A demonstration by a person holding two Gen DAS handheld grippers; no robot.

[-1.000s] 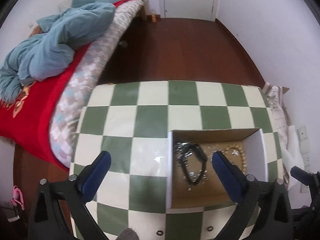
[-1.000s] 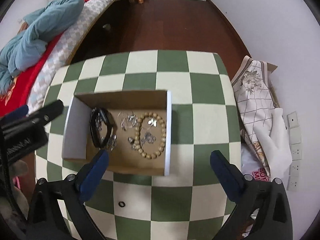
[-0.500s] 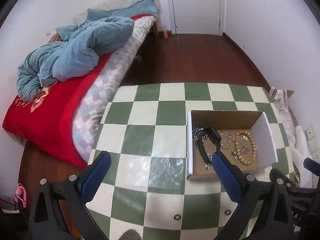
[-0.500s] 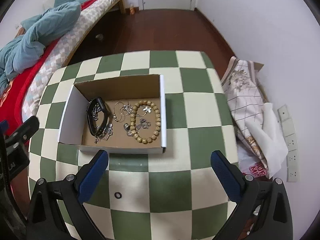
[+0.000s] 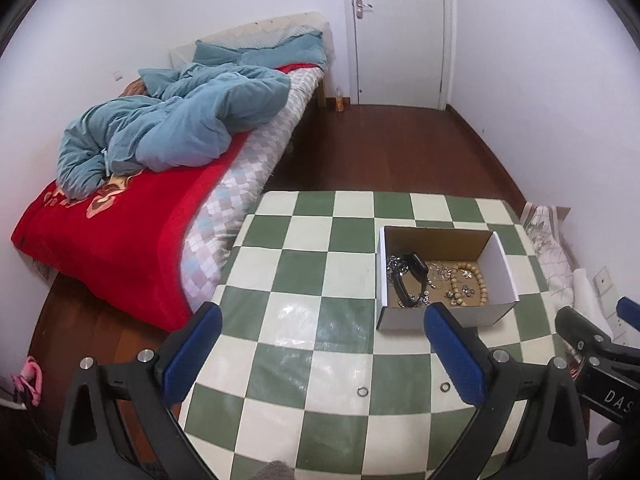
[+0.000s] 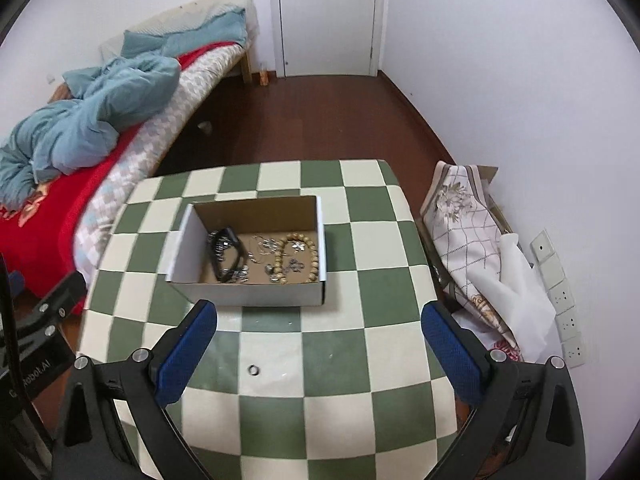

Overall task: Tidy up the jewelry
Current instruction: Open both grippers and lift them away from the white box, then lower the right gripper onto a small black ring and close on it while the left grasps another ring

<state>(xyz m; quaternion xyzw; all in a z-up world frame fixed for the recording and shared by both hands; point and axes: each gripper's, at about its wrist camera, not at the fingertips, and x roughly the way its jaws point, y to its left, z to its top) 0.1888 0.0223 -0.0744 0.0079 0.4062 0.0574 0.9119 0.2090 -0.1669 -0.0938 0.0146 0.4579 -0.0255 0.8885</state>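
Note:
A white cardboard box (image 5: 460, 318) (image 6: 248, 294) stands on the green and cream checked table (image 5: 320, 264) (image 6: 360, 240). Inside it lie a black watch band (image 5: 412, 276) (image 6: 226, 252), a wooden bead bracelet (image 5: 478, 284) (image 6: 312, 252) and silver pieces (image 5: 438, 274) (image 6: 266, 248). My left gripper (image 5: 320, 316) is open and empty, above the table to the left of the box. My right gripper (image 6: 320, 316) is open and empty, in front of the box. Small rings (image 5: 363, 391) (image 5: 444, 387) (image 6: 253, 369) lie on the table near the front.
A bed with a red blanket (image 5: 112, 232) (image 6: 36, 220) and blue duvet (image 5: 172, 120) stands left of the table. Patterned fabric and white sheets (image 6: 472, 240) lean by the right wall with sockets (image 6: 560, 296). A white door (image 5: 396, 32) is at the back.
Both grippers have risen and pulled back from the box, so it looks smaller and more of the room shows. Both stay open and empty.

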